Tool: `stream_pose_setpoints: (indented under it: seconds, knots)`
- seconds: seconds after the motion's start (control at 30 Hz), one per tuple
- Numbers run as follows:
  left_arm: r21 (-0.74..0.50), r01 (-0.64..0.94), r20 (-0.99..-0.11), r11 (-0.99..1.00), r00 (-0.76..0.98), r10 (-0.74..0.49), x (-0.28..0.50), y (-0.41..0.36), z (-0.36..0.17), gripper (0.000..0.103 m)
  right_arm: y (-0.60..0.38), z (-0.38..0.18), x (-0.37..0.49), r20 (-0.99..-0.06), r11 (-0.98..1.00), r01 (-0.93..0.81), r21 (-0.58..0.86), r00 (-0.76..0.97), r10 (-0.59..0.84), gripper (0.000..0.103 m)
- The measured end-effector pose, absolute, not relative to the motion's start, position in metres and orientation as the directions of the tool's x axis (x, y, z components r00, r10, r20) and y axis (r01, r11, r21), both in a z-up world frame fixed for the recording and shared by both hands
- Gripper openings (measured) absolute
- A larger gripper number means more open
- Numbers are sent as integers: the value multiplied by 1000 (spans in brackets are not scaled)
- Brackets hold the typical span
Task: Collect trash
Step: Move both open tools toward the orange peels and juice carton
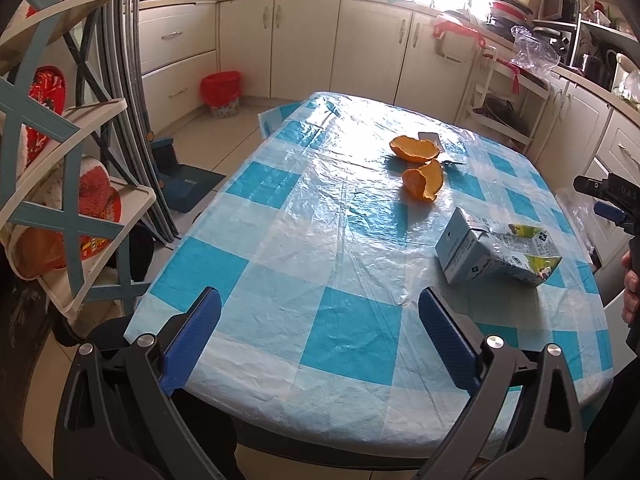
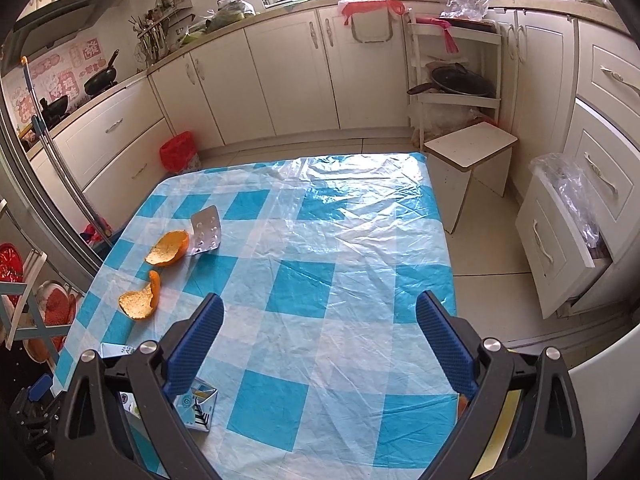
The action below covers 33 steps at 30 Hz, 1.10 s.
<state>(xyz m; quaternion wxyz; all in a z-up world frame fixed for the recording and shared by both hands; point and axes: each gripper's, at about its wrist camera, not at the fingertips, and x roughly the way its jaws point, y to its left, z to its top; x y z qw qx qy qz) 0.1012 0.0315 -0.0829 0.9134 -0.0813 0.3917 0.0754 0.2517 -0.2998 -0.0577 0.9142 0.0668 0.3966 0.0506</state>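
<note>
On the blue-and-white checked table (image 1: 280,248) lie two orange peels (image 1: 414,148) (image 1: 424,182), a silver blister pack (image 2: 206,232) behind them, and a crushed drink carton (image 1: 496,252) on its side. My left gripper (image 1: 320,320) hangs open over the near edge with only cloth between its fingers; the carton lies ahead to its right. My right gripper (image 2: 320,320) is open over the cloth. The peels (image 2: 168,248) (image 2: 140,298) lie off to its left. Its left finger partly hides the carton (image 2: 198,404). A hand holds the right gripper (image 1: 608,200) at the table's right side.
A bin with a red bag (image 2: 180,152) stands on the floor by the far cabinets. A white stool (image 2: 468,148) sits off the table's far right corner. An open drawer lined with clear plastic (image 2: 568,188) juts out at right. A shelf rack (image 1: 72,184) stands left.
</note>
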Motion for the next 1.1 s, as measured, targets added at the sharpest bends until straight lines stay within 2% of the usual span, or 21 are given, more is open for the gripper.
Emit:
stream_pose_setpoints:
  seconds: [1.1]
  knots:
    - [-106, -224, -738, 969, 671, 74, 102, 37, -86, 95, -298, -63, 252, -731, 987, -43, 155, 667, 144, 93]
